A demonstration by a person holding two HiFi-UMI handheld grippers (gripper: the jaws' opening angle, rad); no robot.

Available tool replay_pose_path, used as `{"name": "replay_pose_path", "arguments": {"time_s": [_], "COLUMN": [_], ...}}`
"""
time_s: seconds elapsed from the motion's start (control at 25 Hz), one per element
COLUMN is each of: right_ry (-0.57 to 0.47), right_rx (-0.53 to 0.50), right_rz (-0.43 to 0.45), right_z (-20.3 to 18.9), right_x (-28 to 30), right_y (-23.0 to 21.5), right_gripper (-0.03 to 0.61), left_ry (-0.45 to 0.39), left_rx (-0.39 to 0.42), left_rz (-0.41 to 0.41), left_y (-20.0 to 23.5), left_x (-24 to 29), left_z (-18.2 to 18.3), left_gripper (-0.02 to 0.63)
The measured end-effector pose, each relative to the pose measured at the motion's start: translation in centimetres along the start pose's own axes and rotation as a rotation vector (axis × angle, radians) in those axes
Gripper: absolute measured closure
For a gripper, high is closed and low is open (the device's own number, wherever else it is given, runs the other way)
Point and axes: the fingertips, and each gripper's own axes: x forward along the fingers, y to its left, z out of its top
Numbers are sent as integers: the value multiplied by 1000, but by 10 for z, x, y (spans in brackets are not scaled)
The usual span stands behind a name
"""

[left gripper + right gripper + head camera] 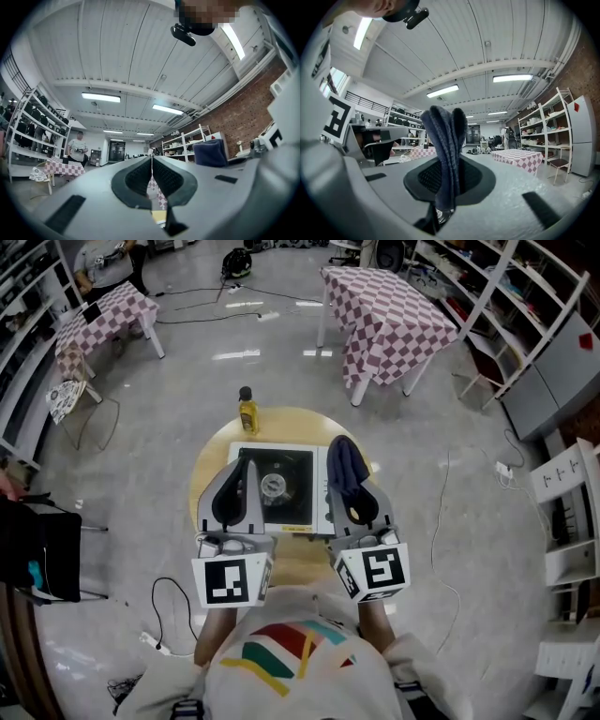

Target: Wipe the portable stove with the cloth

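Right gripper has its jaws pinching the dark blue folded cloth; left gripper jaws are pressed together, empty. Wiping looks not yet started, so next I'd lower the cloth onto the square black portable stove.

Workshop hall, storage shelves, checkered tables

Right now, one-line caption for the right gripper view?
Right gripper shut on a folded dark blue cloth, ceiling lights and shelves behind.
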Motion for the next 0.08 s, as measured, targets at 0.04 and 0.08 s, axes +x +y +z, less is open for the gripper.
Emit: {"name": "replay_pose_path", "arguments": {"time_s": [0.04, 0.08], "right_ry": [-3, -5], "right_rx": [-2, -5], "right_rz": [1, 1], "right_z": [0, 0], "right_x": [-1, -2], "right_y": [-1, -3], "right_gripper": [543, 543], "left_ry": [5, 13], "left_rx": [0, 1], "left_rz": [1, 1], "left_y": [-1, -3], "left_x": [-1, -2], "left_z": [-2, -4], "left_gripper": [606, 607]}}
